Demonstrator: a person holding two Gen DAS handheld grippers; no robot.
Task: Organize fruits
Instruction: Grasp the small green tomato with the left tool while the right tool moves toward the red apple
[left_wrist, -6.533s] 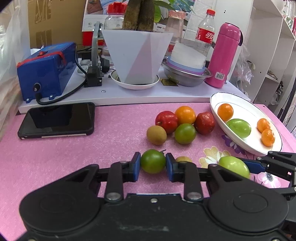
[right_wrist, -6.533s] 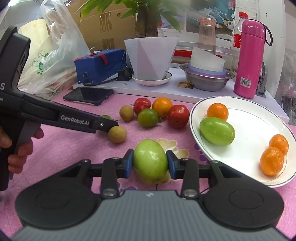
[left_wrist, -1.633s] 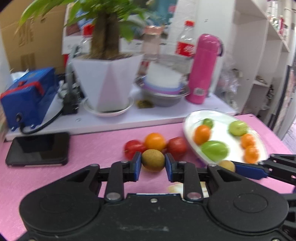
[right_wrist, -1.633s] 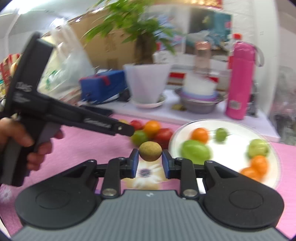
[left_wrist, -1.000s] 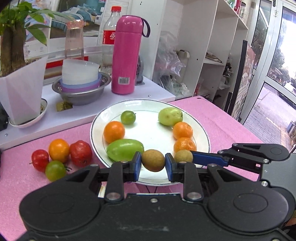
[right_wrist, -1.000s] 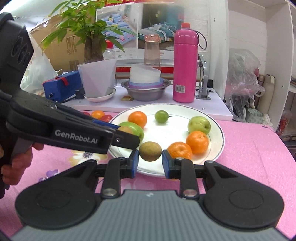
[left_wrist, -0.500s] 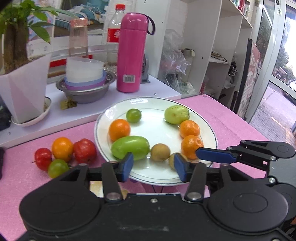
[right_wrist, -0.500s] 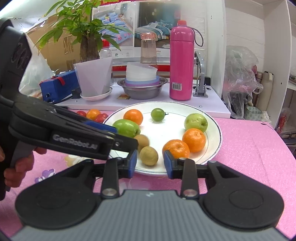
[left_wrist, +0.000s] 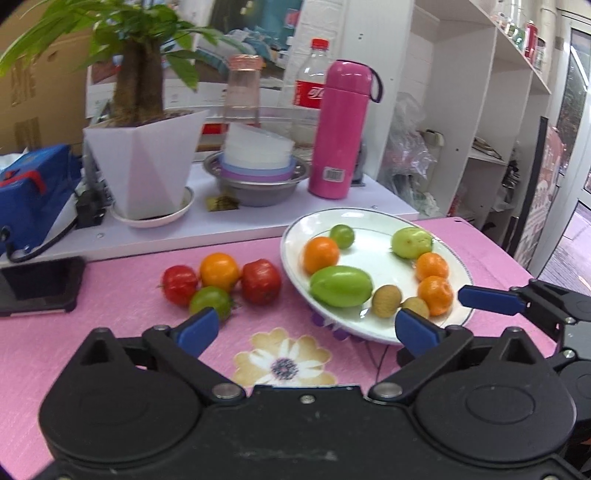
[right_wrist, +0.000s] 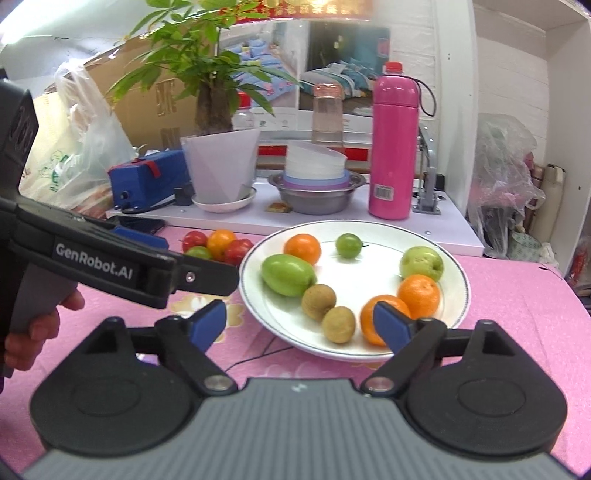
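A white plate on the pink mat holds several fruits: oranges, green fruits and two brown kiwis. Two red tomatoes, an orange one and a green one lie on the mat left of the plate. My left gripper is open and empty, just short of the plate's near left rim. My right gripper is open and empty at the plate's near rim, with the kiwis between its fingers.
A raised white board behind the mat carries a potted plant, a steel bowl with stacked bowls, a pink flask, a cola bottle and a blue box. A black phone lies at the mat's left. White shelves stand on the right.
Both grippers opened and left their kiwis on the plate's near side. Both have since opened wider and drawn back a little; the left one swung to the left.
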